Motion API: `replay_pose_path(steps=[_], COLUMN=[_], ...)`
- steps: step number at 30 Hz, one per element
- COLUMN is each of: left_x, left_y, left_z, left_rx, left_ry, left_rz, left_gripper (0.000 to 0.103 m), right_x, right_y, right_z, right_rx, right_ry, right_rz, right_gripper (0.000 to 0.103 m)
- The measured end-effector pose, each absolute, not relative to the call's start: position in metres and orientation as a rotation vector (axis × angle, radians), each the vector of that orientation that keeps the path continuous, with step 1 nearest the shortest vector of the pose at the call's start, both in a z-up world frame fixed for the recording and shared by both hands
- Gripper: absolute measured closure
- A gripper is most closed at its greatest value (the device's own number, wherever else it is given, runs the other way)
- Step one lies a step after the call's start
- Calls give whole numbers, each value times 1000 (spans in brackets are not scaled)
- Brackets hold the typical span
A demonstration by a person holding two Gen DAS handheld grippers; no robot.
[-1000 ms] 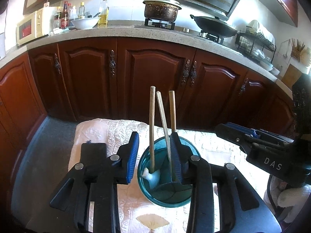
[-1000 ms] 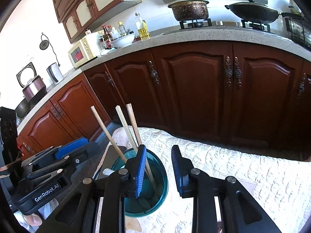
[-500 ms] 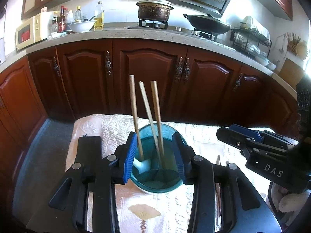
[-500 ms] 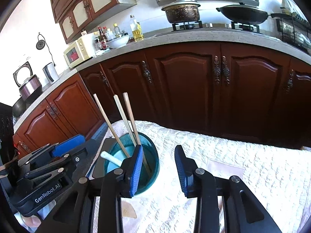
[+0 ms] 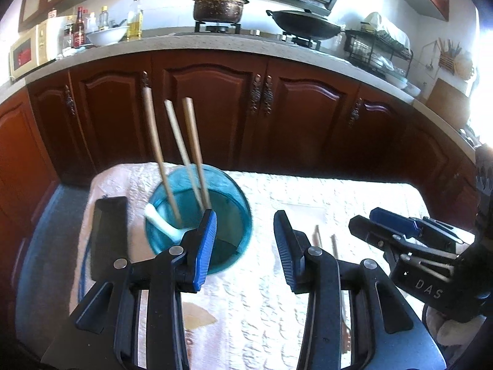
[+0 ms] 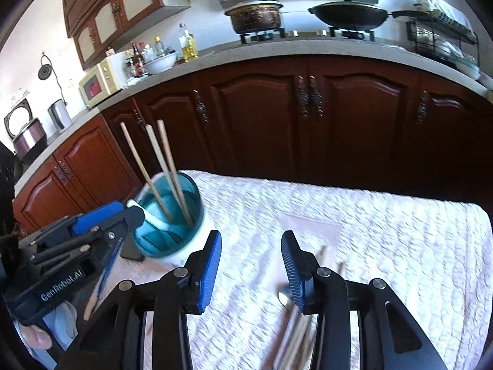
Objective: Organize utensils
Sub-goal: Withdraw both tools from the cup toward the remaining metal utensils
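A teal utensil cup (image 5: 229, 215) stands on the white cloth and holds three wooden chopsticks (image 5: 155, 154) and a white spoon (image 5: 160, 223). It also shows in the right wrist view (image 6: 188, 194). My left gripper (image 5: 245, 243) is open and empty, just right of the cup. My right gripper (image 6: 251, 266) is open and empty above loose chopsticks (image 6: 320, 254) and a metal spoon (image 6: 285, 297) lying on the cloth. The loose chopsticks (image 5: 317, 236) also show in the left wrist view.
A black flat object (image 5: 109, 237) lies left of the cup. The table, under a white quilted cloth (image 6: 400, 246), stands before dark wooden cabinets (image 5: 215, 117). The counter carries a pot (image 5: 218, 4), a wok (image 5: 303, 24) and a microwave (image 5: 26, 51).
Both grippers have pulled back from the cup and shifted right. The cup now sits left of both grippers. Loose chopsticks and a metal spoon have come into view.
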State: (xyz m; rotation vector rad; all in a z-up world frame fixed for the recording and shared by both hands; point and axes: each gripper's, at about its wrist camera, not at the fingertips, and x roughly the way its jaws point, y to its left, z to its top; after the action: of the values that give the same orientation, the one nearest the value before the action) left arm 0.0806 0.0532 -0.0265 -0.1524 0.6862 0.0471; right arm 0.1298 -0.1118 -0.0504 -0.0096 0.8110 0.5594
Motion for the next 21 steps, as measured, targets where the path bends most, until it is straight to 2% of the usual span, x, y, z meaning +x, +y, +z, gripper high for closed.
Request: replay_pose_path(steps=[21], left_x=[79], left_y=[-2], left_z=[-51], left_rx=[-144], left_ry=[757], left_rz=[-60], left_gripper=[63], right_x=[122], right_y=[-181], right_z=[-77], right_rx=[55], right_ry=[875], right_rz=[424], right_gripper=[64])
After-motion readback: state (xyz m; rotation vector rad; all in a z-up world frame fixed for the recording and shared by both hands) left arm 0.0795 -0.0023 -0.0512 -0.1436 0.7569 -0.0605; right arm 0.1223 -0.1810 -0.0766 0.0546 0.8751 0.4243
